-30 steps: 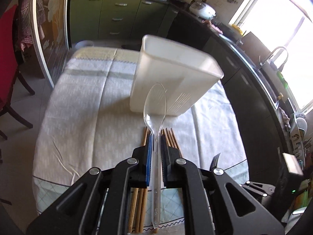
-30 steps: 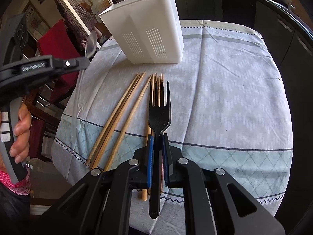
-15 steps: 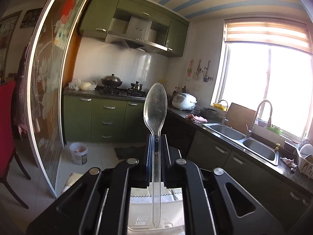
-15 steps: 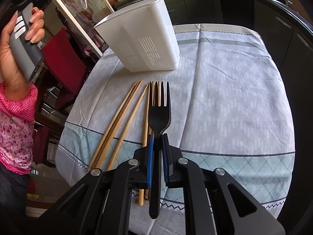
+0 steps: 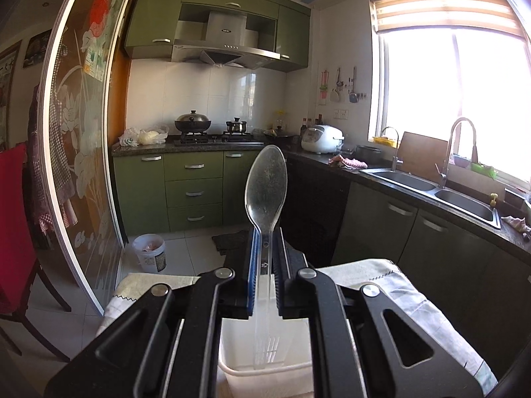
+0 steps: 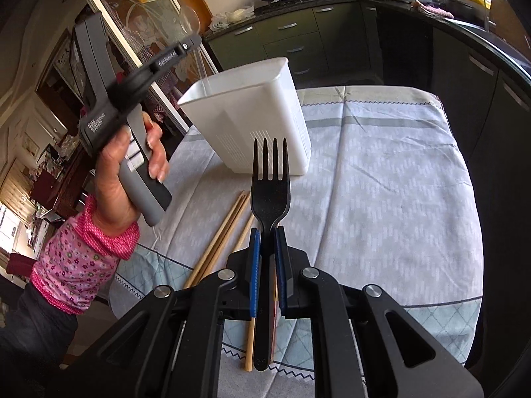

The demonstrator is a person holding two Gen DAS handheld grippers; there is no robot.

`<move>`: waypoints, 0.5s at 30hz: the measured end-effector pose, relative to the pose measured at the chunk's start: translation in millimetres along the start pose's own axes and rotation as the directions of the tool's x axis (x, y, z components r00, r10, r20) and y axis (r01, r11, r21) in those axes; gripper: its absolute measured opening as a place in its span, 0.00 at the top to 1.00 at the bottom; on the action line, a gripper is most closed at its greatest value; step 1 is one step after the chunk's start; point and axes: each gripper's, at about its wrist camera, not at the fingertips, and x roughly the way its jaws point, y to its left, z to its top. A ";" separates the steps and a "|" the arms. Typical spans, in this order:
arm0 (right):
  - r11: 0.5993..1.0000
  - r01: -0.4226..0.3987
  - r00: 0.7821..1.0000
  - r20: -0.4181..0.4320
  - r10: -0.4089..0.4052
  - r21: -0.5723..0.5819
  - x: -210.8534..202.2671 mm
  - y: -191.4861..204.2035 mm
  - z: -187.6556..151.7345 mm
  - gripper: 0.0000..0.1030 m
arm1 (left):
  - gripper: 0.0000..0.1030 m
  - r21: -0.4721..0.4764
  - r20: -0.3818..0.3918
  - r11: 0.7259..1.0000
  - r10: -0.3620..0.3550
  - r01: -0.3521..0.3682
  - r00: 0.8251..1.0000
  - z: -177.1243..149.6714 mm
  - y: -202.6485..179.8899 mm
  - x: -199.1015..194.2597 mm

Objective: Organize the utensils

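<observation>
My left gripper [image 5: 265,248] is shut on a clear plastic spoon [image 5: 266,189], bowl up, its handle end hanging into the open top of the white utensil holder [image 5: 229,368] right below. In the right wrist view the left gripper [image 6: 190,41] is tilted above the white utensil holder [image 6: 259,116], with the spoon handle reaching down to its rim. My right gripper [image 6: 265,248] is shut on a black fork [image 6: 270,185], tines forward, held above the table in front of the holder. Several wooden chopsticks [image 6: 222,235] lie on the tablecloth under it.
The table carries a pale patterned cloth [image 6: 391,199]. Green kitchen cabinets [image 5: 194,189], a stove and a sink counter [image 5: 431,189] stand beyond it. A red chair [image 5: 13,232] is at the left, and a glass sliding door [image 5: 83,132].
My left gripper has swung up from looking at the table to level, bringing the spoon upright over the holder. My right gripper has lifted with the fork and moved closer to the holder.
</observation>
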 end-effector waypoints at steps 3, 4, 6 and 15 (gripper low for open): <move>1.000 0.005 0.999 0.054 -0.004 -0.013 -9.5 8.8 23.3 0.91 | 0.86 0.015 -0.022 1.000 -0.006 0.006 1.000 -9.7 1.2 -2.9; 1.000 0.003 0.997 0.074 -0.002 -0.015 -12.1 11.5 32.1 0.91 | 0.80 0.020 -0.026 1.000 -0.009 0.009 1.000 -11.3 0.9 -6.1; 1.000 0.006 0.993 0.118 -0.004 -0.012 -16.3 14.6 50.9 0.91 | 0.77 0.025 -0.028 1.000 -0.004 0.004 1.000 -13.5 3.1 -13.7; 0.999 0.031 0.918 0.395 -0.039 0.025 -10.3 29.8 144.0 0.91 | 0.69 -0.079 -0.030 0.997 -0.001 -0.001 1.000 -16.4 49.1 -91.8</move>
